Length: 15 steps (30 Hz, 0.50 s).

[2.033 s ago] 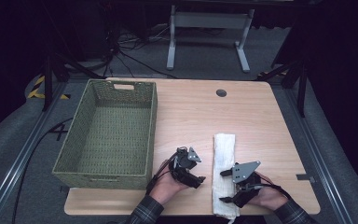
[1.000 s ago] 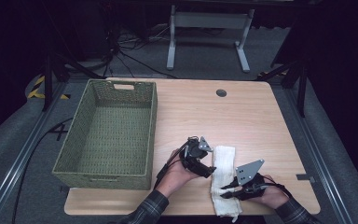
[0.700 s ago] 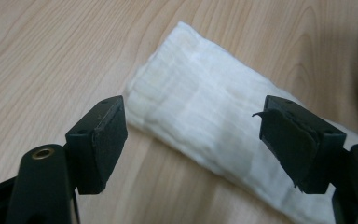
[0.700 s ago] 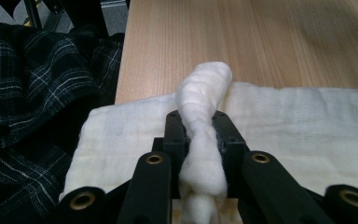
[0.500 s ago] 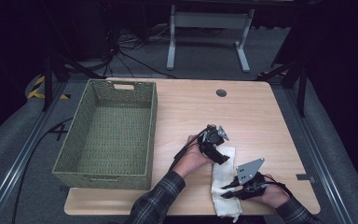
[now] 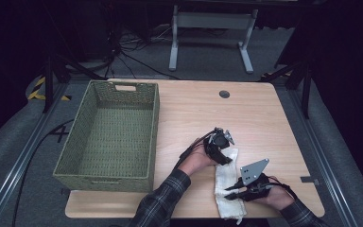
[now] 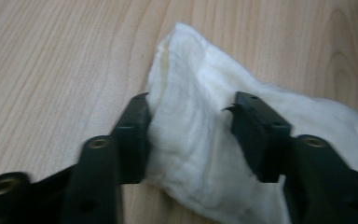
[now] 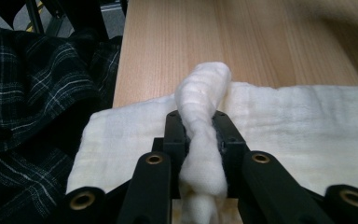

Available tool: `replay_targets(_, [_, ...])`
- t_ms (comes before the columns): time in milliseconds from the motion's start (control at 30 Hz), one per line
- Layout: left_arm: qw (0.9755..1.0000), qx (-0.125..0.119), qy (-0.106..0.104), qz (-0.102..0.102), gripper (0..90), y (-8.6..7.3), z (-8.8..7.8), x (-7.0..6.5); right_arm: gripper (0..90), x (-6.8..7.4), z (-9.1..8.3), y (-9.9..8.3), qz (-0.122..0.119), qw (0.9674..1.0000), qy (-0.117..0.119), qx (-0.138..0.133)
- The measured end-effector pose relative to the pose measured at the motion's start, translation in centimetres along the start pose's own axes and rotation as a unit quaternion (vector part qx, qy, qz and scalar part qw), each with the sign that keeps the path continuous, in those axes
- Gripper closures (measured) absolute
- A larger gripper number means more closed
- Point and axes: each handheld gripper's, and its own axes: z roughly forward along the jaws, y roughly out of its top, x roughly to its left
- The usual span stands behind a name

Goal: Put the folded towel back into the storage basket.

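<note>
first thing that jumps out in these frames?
The white towel at the table's near edge, with both grippers on it. The right gripper is shut on a pinched ridge of it; the left gripper straddles its far end, jaws just closing. The green woven basket sits to the left.

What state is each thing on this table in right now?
Towel: flat on the table, a fold pinched up at its near end.
Basket: upright, empty.
Left gripper: just been closing around the towel's far end.
Right gripper: shut on the fold.
</note>
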Motion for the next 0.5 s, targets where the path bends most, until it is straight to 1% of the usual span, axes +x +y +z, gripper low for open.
replay_targets(33, [1.0000, -0.001, -0.007, 0.002, 58.0, 0.0, 0.0, 0.0, 79.2, -0.1, 0.0, 0.0, 0.001, 1.0000, 0.000, -0.002])
replay_targets(67, [0.9999, -0.002, -0.013, 0.004, 69.5, 0.0, 0.0, 0.0, 79.1, -0.2, 0.0, 0.0, 0.006, 1.0000, -0.001, -0.001])
replay_targets(100, [0.9997, -0.004, -0.021, 0.006, 69.5, 0.0, 0.0, 0.0, 79.1, -0.2, 0.0, 0.0, 0.006, 1.0000, -0.001, -0.001])
replay_targets(133, [0.9996, -0.005, -0.026, 0.008, 73.6, 0.0, 0.0, 0.0, 79.1, -0.3, 0.0, 0.0, 0.008, 1.0000, -0.001, -0.002])
replay_targets(167, [0.9997, -0.001, -0.022, 0.013, 77.0, 0.0, -0.1, 0.0, 79.1, -0.4, 0.0, 0.0, 0.014, 0.9999, -0.001, -0.001])
replay_targets(233, [0.9999, 0.007, -0.008, 0.012, 79.4, 0.2, -0.3, -0.1, 79.2, -0.6, 0.0, 0.1, 0.022, 0.9998, -0.002, -0.003])
replay_targets(267, [0.9999, 0.005, -0.004, 0.010, 79.9, 0.2, -0.5, -0.2, 79.2, -0.7, -0.1, 0.1, 0.027, 0.9996, -0.004, -0.005])
replay_targets(333, [1.0000, -0.007, -0.003, 0.003, 80.2, 0.2, -1.1, -0.2, 79.2, -0.9, -0.2, 0.4, 0.034, 0.9994, -0.005, -0.008])
replay_targets(500, [0.9997, -0.022, 0.004, 0.007, 80.2, 0.6, -3.1, -0.3, 79.2, -1.3, -0.7, 1.3, 0.045, 0.9988, -0.009, -0.019])
